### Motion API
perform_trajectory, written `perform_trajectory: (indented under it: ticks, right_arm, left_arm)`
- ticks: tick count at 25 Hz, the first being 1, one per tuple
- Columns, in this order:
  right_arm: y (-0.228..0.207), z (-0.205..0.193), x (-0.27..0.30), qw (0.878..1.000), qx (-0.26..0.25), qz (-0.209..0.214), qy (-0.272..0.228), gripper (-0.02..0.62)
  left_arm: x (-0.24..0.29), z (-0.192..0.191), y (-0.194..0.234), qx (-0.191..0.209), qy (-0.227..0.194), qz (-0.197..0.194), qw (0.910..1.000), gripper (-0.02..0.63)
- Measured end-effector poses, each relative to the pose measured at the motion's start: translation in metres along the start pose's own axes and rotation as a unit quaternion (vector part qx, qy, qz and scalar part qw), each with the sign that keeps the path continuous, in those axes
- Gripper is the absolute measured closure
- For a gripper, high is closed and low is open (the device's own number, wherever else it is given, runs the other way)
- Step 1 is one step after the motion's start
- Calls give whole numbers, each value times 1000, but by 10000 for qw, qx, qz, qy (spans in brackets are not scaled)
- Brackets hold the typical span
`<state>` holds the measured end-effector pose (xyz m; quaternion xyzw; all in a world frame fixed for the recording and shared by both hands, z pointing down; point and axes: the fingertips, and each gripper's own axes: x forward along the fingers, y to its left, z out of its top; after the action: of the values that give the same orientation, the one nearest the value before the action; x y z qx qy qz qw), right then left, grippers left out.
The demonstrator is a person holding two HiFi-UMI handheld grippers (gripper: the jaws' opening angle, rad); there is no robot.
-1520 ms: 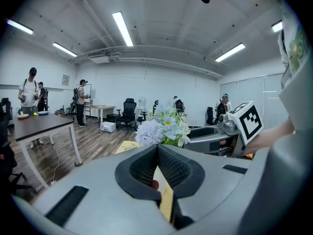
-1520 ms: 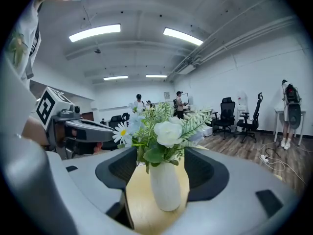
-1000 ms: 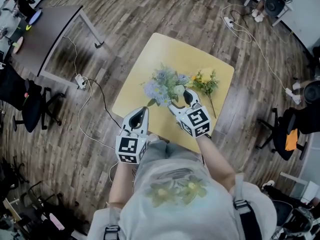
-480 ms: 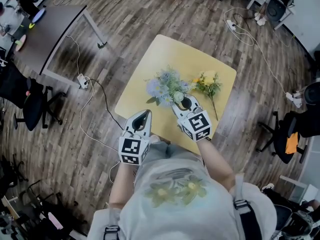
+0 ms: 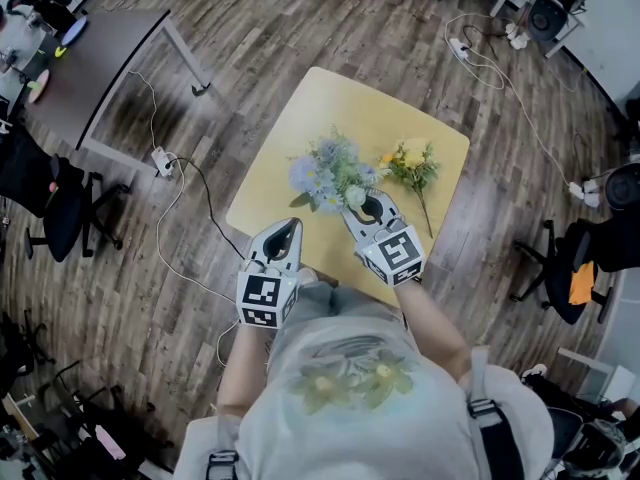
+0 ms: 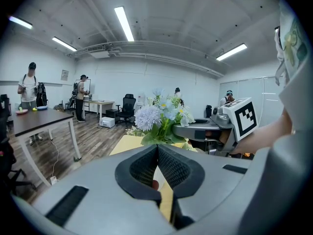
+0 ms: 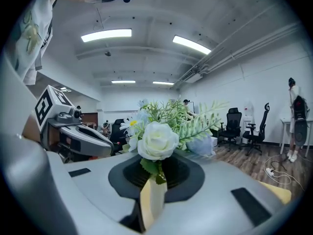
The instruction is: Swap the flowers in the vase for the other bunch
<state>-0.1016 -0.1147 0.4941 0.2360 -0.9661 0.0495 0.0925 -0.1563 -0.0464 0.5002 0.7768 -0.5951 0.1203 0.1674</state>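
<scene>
Open office with a plank floor [image 5: 260,38], trailing cables and office chairs; the work surface is a small yellow table [image 5: 345,93].

Task items: the blue bunch [image 5: 328,171] stands upright near the table's middle. Its foliage hides the vase, which shows in no view. The yellow bunch [image 5: 410,166] lies flat just beside it, stems toward the person.

Right gripper [image 5: 362,198]: the jaws have just been closing and now pinch the blue bunch low down, on the stem and leaves under a white rose [image 7: 157,141]. Left gripper [image 5: 291,223]: jaws pressed together with nothing between them, held short of the table's near edge.

Handling, as a judgement: the blooms look artificial, so light, with springy stems and soft heads that crush or shed if squeezed. The sound hold is on the gathered stems below the heads — as now, though one stem alone may slide out of the bundle. A straight upward lift seems best, since a light vase could rise or tip with the stems.

Writing: none legible. The gripper cubes carry black-and-white square markers only — no brand or label can be read.
</scene>
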Motion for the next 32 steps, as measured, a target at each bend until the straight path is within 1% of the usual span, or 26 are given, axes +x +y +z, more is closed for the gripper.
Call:
perform_trajectory:
  ticks: [8, 21, 32]
  right_arm:
    - [1, 14, -8, 9998, -47, -4, -174, 526]
    - [9, 57, -19, 9978, -103, 19, -656, 531]
    - [10, 87, -28, 9958, -217, 40, -888, 531]
  left_arm:
    - [-4, 1, -3, 50, -33, 18, 10000, 589]
    - [-11, 9, -6, 128, -134, -18, 9998, 589]
    - [-12, 19, -9, 168, -209, -42, 9996, 589]
